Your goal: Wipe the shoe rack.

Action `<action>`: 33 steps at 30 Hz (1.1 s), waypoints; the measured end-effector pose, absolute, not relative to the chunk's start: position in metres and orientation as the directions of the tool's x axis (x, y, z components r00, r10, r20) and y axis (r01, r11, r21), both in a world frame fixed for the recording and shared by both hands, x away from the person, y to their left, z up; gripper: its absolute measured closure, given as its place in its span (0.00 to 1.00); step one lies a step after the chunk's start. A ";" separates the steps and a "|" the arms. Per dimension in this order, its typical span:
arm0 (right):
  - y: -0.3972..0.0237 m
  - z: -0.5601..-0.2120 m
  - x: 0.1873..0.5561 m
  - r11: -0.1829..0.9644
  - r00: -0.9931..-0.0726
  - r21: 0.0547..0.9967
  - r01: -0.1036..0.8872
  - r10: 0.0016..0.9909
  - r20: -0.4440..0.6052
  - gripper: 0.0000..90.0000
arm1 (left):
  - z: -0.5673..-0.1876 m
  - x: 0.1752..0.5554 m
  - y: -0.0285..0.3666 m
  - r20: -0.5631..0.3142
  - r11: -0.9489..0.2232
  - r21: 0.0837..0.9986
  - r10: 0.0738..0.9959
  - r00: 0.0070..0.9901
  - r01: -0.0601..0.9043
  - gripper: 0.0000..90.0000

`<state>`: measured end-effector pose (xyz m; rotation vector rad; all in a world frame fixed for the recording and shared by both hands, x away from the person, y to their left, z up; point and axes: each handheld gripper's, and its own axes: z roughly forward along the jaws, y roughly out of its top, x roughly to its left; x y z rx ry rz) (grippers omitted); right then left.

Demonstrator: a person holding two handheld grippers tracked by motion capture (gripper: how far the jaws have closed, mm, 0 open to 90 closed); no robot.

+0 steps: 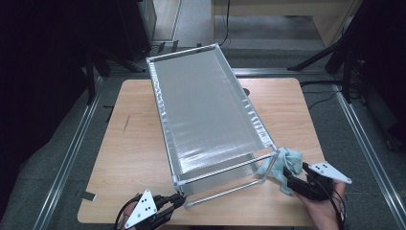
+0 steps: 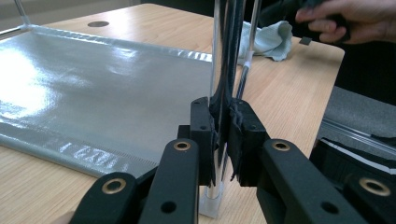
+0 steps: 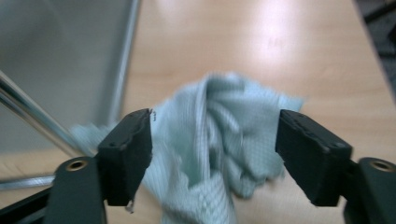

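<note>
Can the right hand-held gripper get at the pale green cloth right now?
Probably yes: the right hand-held gripper stands open with the cloth between its jaws, nothing in between; the rack's pole passes just beside.

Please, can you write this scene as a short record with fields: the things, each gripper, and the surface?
main thing: metal rack with silver fabric shelf, standing on the table
left gripper: shut on a chrome upright post of the rack, near corner
right gripper: open, jaws on both sides of the cloth, pads not pressing on it
cloth: pale green, crumpled, lying beside the rack's near right corner
surface: wooden table
</note>
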<state>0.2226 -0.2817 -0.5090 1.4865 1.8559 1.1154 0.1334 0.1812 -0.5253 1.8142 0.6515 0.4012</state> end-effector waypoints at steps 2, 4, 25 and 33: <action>-0.278 -0.509 0.230 0.083 -0.295 0.841 0.534 0.951 0.093 0.23 | -0.525 0.134 0.180 -0.047 -0.235 0.943 0.609 0.792 0.236 0.91; -0.271 -0.518 0.243 0.136 -0.322 0.826 0.547 0.945 0.057 0.19 | -0.525 0.134 0.179 -0.046 -0.236 0.943 0.610 0.791 0.237 0.91; -0.264 -0.519 0.240 0.157 -0.292 0.807 0.569 0.956 0.020 0.83 | -0.525 0.133 0.172 -0.042 -0.233 0.944 0.618 0.785 0.234 0.91; -0.256 -0.416 0.206 0.074 -0.276 0.949 0.306 0.961 0.014 0.83 | -0.526 0.134 0.165 -0.059 -0.224 0.944 0.604 0.795 0.241 0.91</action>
